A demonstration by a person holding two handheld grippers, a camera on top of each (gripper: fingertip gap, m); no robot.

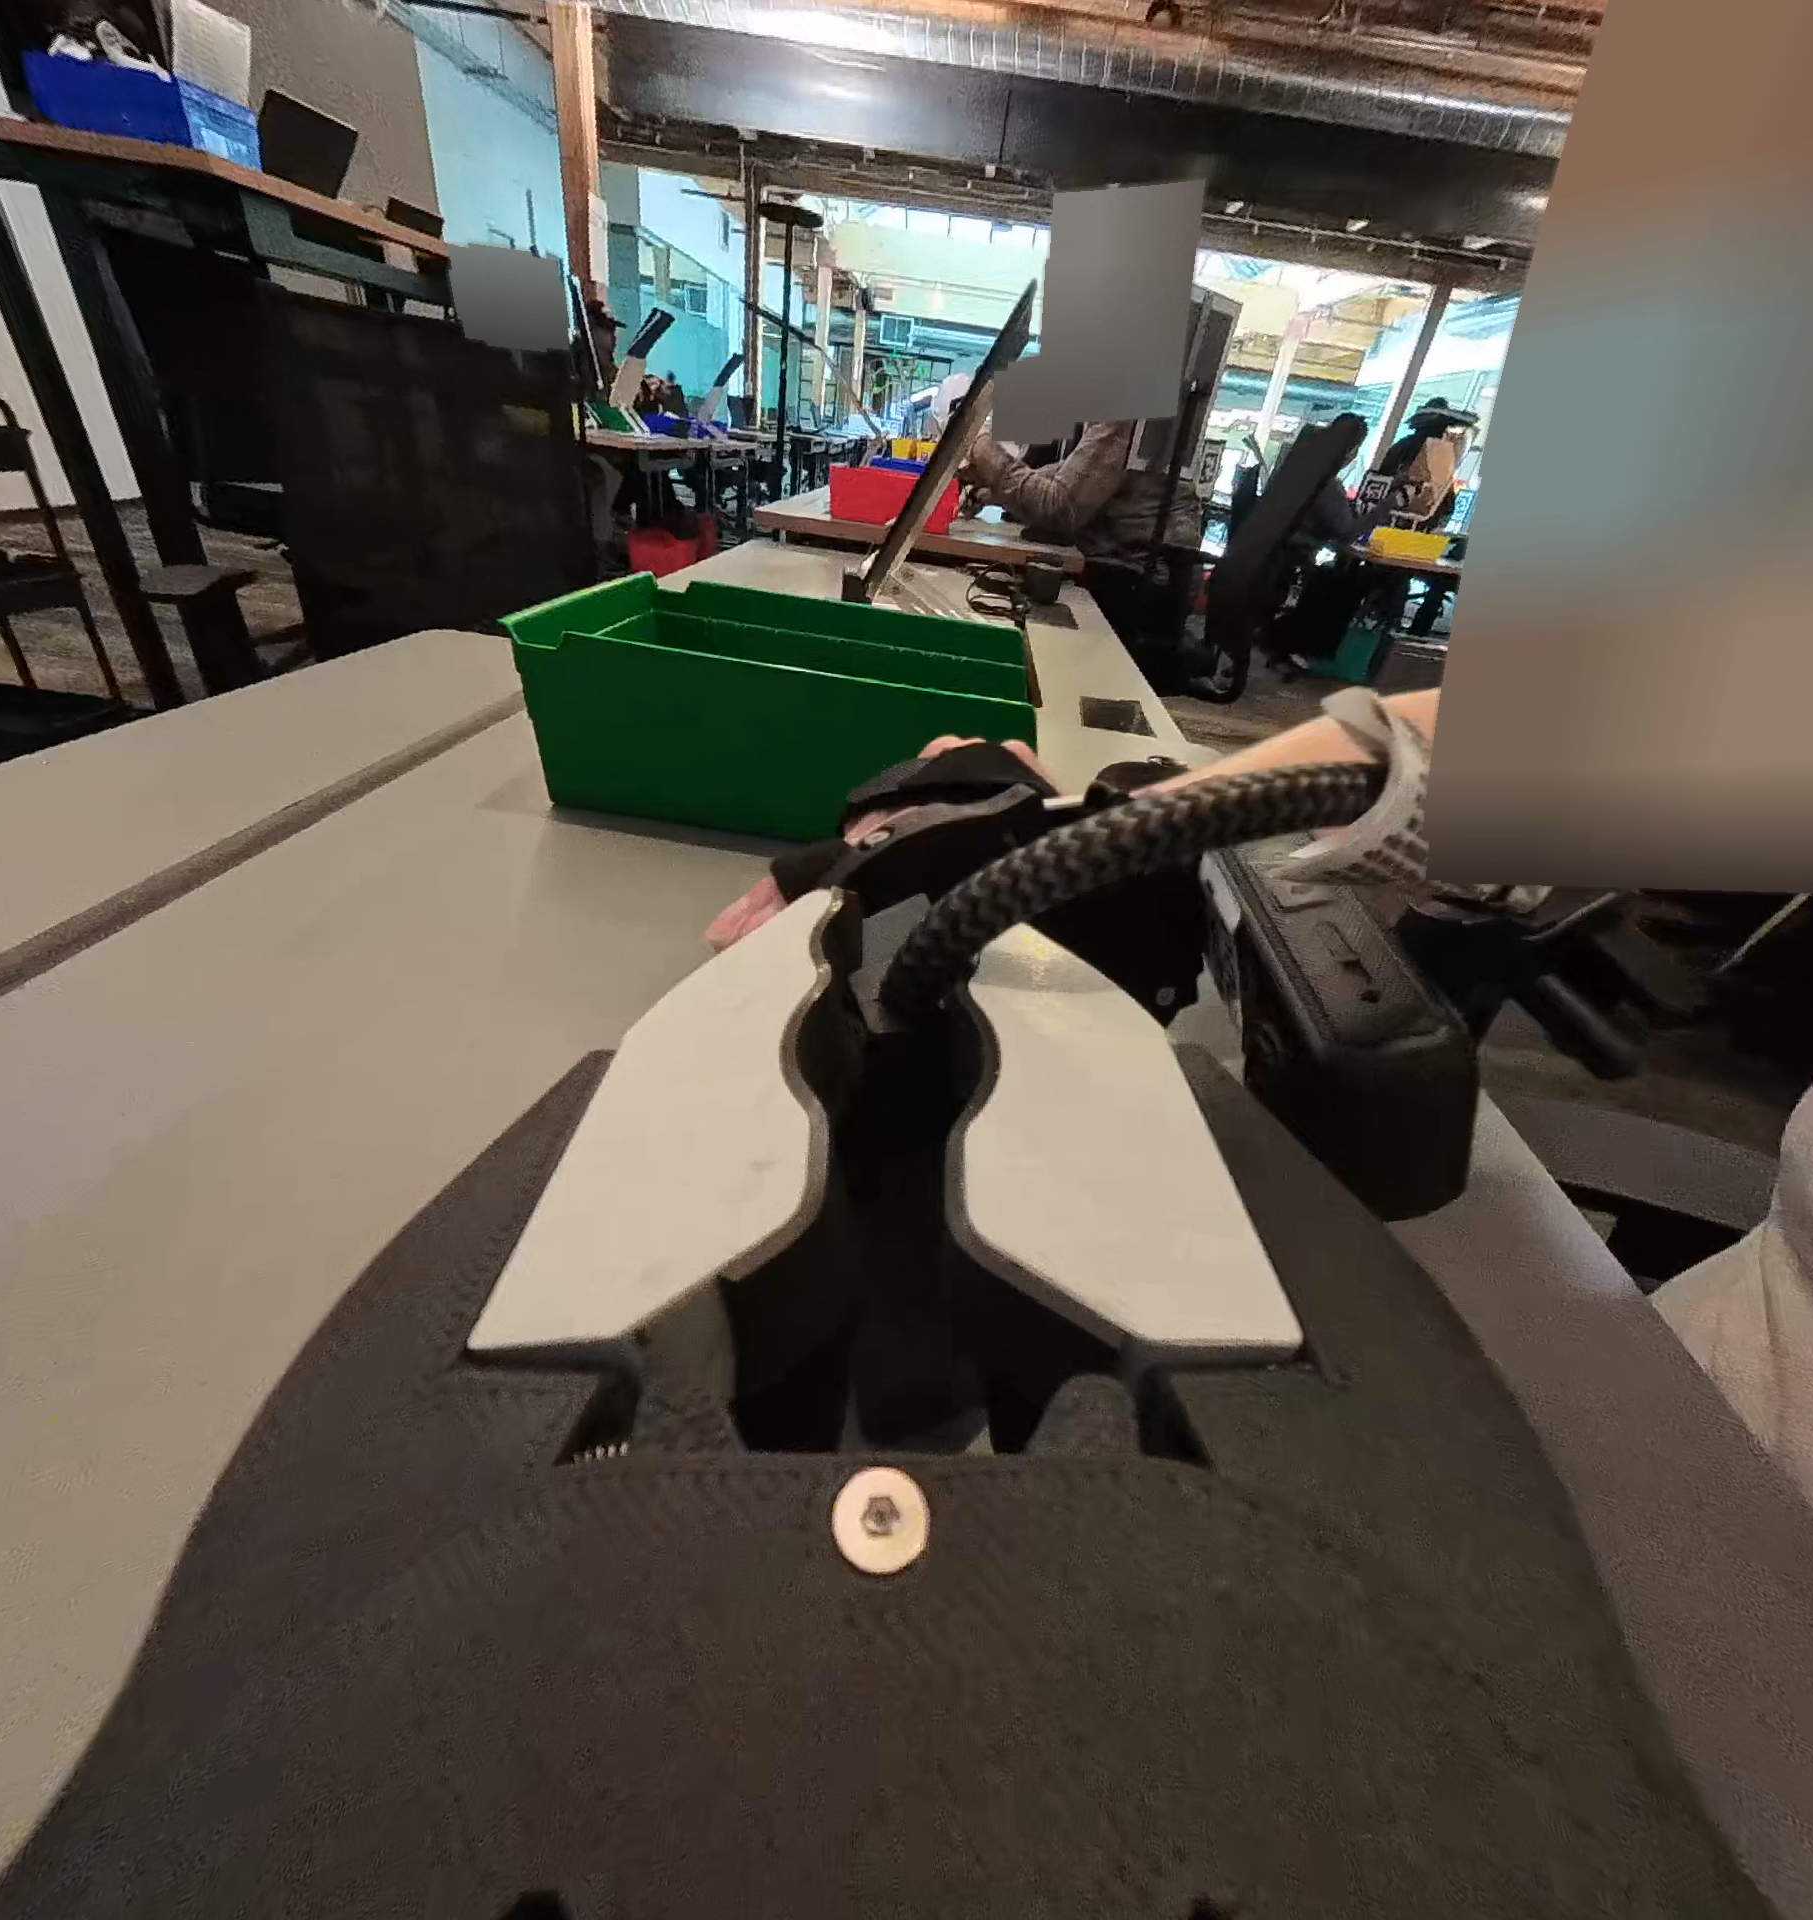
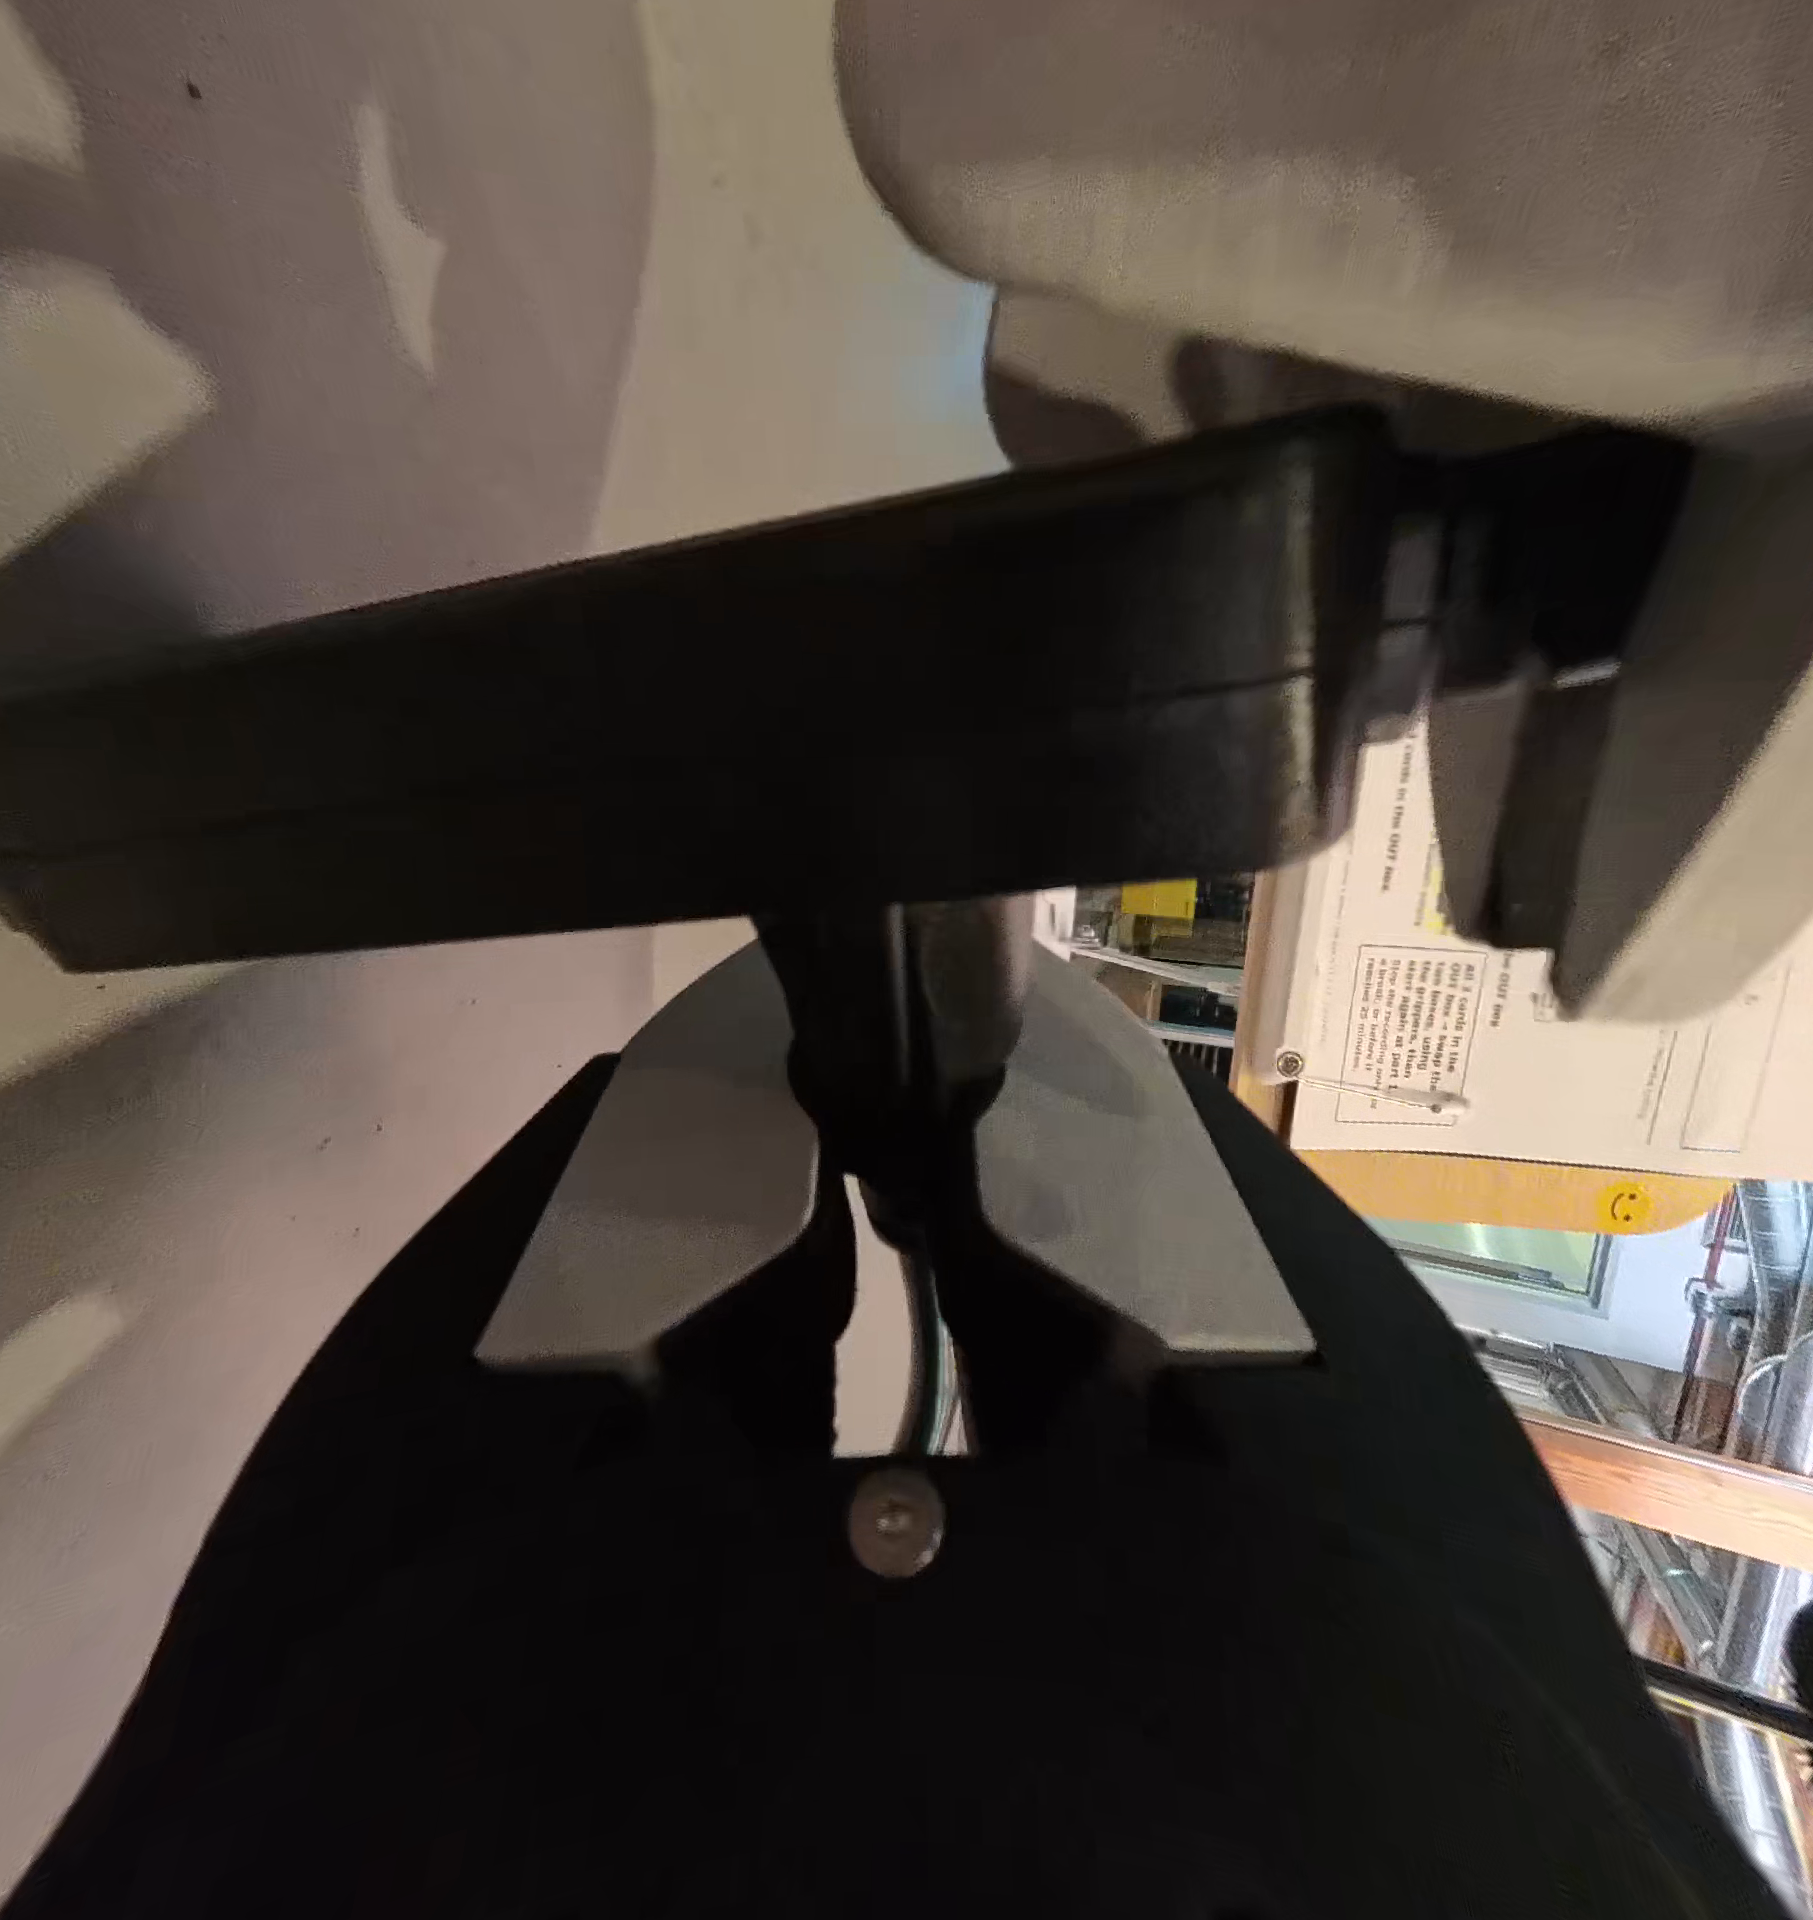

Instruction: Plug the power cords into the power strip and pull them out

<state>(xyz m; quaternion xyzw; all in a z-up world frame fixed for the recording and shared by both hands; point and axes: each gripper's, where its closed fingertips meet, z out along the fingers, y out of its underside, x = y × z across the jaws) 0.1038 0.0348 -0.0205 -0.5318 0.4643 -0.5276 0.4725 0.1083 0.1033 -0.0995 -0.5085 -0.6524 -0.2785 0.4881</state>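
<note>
In the left wrist view my left gripper (image 1: pixel 891 997) is shut on the black end of the power strip (image 1: pixel 881 1081), where its thick braided cord (image 1: pixel 1089 842) comes out and arcs right. The strip's body is hidden under the fingers. In the right wrist view the black power strip (image 2: pixel 673 707) runs across the frame. My right gripper (image 2: pixel 881 997) is shut on a black plug (image 2: pixel 860 1029) that meets the strip's near face. I cannot tell how deep the plug sits. Its thin cord (image 2: pixel 928 1340) trails back between the fingers. The left gripper (image 2: pixel 1567 748) clamps the strip's right end.
A green plastic bin (image 1: pixel 777 717) stands on the grey table (image 1: pixel 258 987) ahead. The right gripper's black body (image 1: pixel 1338 997) and a gloved hand (image 1: pixel 933 800) are just beyond my left fingers. A person's light sleeve (image 1: pixel 1795 1299) is at the right. Other desks and people sit far behind. Left tips to right tips: about 10 cm.
</note>
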